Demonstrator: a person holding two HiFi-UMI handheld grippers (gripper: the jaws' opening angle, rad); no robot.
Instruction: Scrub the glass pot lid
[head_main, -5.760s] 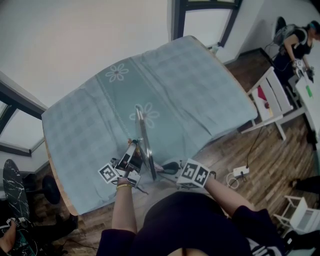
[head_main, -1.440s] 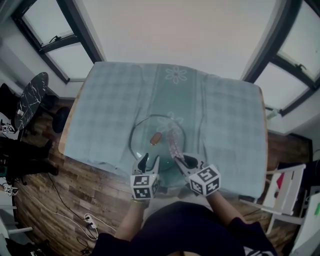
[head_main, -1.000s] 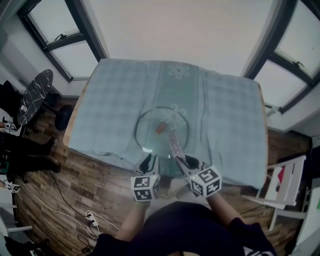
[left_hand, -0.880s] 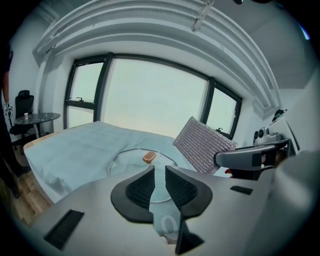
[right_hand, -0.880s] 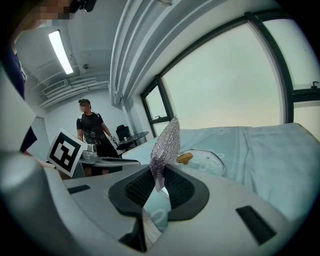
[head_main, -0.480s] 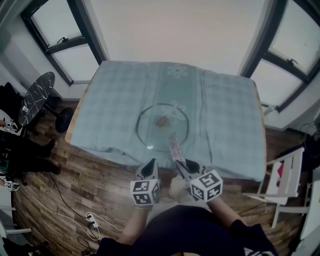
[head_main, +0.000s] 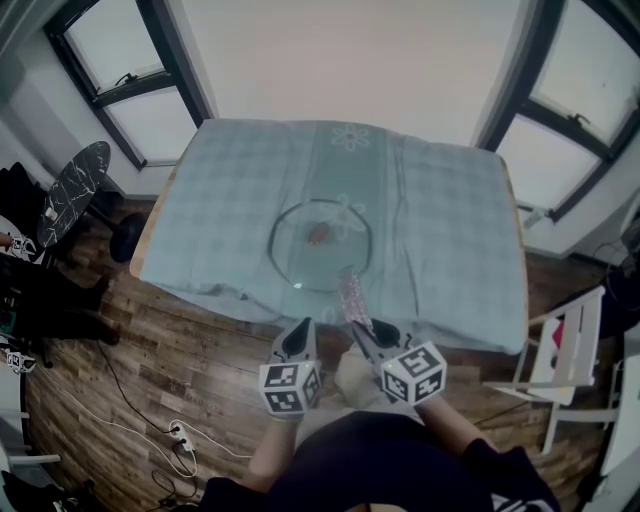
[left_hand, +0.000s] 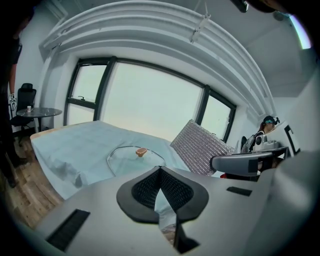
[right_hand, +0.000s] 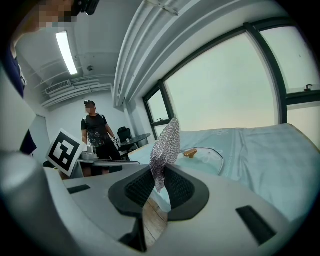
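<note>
I have the glass lid (head_main: 320, 246) flat on the table (head_main: 450, 225), near its front edge. My left gripper (head_main: 298, 338) and right gripper (head_main: 362, 333) sit side by side before it, the right one's scouring pad (head_main: 351, 296) pointing at the lid's near rim.

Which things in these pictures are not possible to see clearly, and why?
- Dirt on the glass lid: too small in the head view.
- The lid's left side, right gripper view: behind the mesh scrubber.
- The scrubber's lower end: inside the jaws of the right gripper.
</note>
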